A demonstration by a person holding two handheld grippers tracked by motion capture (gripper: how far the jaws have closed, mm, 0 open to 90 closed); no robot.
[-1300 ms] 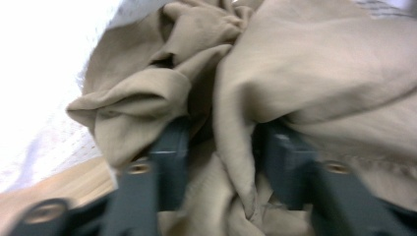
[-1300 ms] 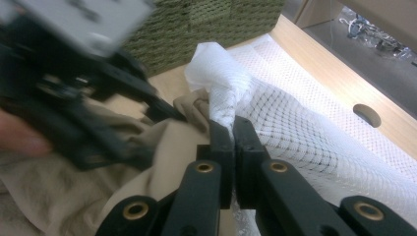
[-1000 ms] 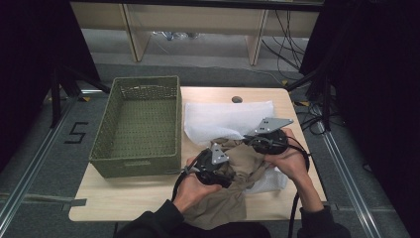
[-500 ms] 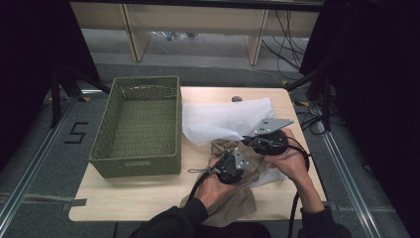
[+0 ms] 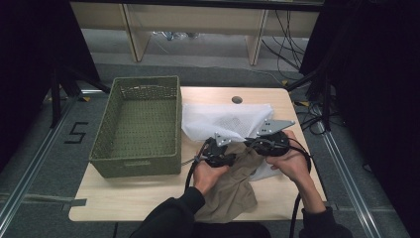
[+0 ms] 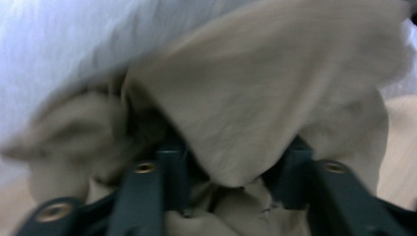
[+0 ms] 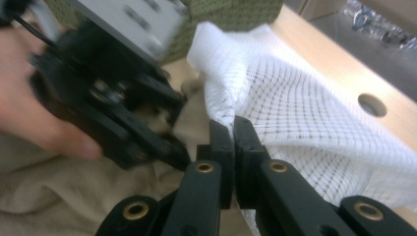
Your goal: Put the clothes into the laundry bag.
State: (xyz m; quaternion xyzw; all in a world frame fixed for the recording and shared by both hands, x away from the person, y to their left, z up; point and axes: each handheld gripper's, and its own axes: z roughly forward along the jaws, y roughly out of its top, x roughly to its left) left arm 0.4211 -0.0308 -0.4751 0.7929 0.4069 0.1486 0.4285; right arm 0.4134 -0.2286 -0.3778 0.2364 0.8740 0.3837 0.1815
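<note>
1. High view first: the wooden table (image 5: 124, 198) takes up the middle of the floor, with the person's forearms coming in from six o'clock.
2. Next in size, the green woven basket (image 5: 136, 126) stands on the table toward nine o'clock, well apart from both hands.
3. A white mesh bag (image 5: 218, 119) lies spread just beside the basket, reaching from the table's centre toward one o'clock; in the right gripper view its netting (image 7: 305, 113) fans out toward three o'clock.
4. The tan cloth (image 5: 230, 191) sits crumpled at six o'clock, its upper end tucked against the bag's near edge and its lower end hanging toward the person. In the left gripper view it (image 6: 275, 93) bulges up into the white mesh (image 6: 59, 44) at eleven o'clock.
5. The left gripper (image 5: 218, 151) lies low over the cloth at the centre. Its jaws stand part-way apart with a fold of tan cloth (image 6: 231, 162) bunched between them; they have just been opening. I cannot tell from the blur whether the pads press on the fold.
6. The right gripper (image 5: 270, 141) sits just beside it, toward three o'clock. In its own view its jaws (image 7: 231, 132) are pressed together, pinching the edge of the white mesh bag.
</note>
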